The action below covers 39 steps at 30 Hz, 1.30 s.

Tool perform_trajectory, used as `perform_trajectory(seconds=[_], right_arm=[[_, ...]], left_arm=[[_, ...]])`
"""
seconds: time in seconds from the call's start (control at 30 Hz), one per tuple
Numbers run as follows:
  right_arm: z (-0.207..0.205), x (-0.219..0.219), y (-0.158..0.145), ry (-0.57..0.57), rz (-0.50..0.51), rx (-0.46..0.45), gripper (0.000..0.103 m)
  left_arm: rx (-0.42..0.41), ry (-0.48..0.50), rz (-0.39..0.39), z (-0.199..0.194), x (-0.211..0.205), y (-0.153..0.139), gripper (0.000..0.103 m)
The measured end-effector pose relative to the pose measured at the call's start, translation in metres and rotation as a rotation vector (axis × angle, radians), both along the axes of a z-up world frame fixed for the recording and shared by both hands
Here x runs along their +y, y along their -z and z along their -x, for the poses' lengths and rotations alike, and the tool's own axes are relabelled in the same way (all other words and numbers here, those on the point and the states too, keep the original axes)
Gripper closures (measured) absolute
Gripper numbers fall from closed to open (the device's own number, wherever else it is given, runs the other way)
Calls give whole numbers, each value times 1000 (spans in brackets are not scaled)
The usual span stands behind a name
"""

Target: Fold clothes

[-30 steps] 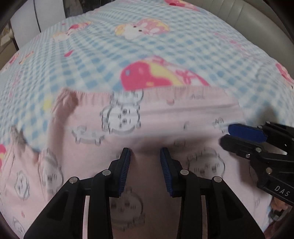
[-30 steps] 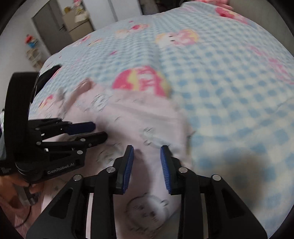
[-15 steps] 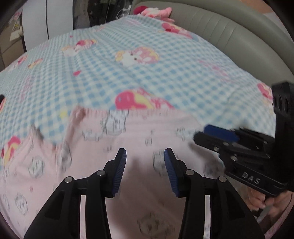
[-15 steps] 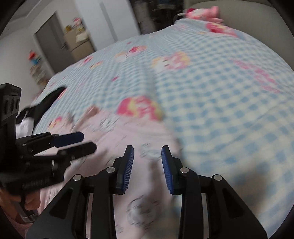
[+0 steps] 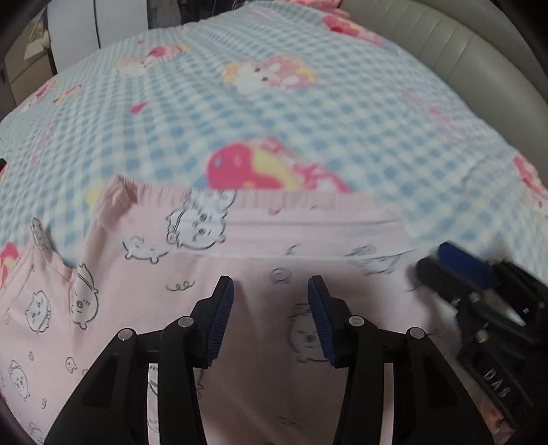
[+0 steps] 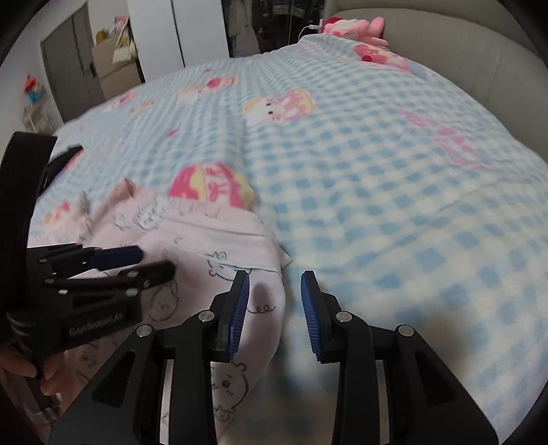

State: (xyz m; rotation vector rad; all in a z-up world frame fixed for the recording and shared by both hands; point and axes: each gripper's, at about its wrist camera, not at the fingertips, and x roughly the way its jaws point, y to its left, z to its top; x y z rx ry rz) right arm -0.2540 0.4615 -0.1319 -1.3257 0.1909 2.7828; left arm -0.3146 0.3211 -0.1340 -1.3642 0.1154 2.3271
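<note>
The left gripper (image 5: 270, 291) has its jaws apart with nothing between them, poised over the pink garment (image 5: 239, 274). The right gripper (image 6: 275, 285) also has its jaws spread and empty; its left finger sits above the garment's right edge, its right finger above the bare blanket (image 6: 394, 205). The garment, printed with small cartoon animals, lies flat on the blue-and-white checked blanket, its gathered waistband (image 5: 291, 200) on the far side, just below a pink and yellow cartoon print. The two grippers are side by side over the cloth. A hand (image 6: 20, 366) grips the left tool's handle. Beyond, a padded headboard (image 5: 445, 41) curves around the bed, and a pink plush toy (image 6: 352, 27) rests at the far end
</note>
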Motion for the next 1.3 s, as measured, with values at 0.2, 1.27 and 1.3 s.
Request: perform_trajectory(seconds=[0.2,1.27,1.3], right_arm=[[-47,-12,-15,-42,181,-15,71],[-165,-108,13,-54,108,-40,71],[-167,-108,9,-56,150,-22,70]], left_arm=[[52,14,59,-79,-32,-28,55],[19,-146,-107,-215,-157,5,53],[10,-150,-128,-214,-158,5,53]])
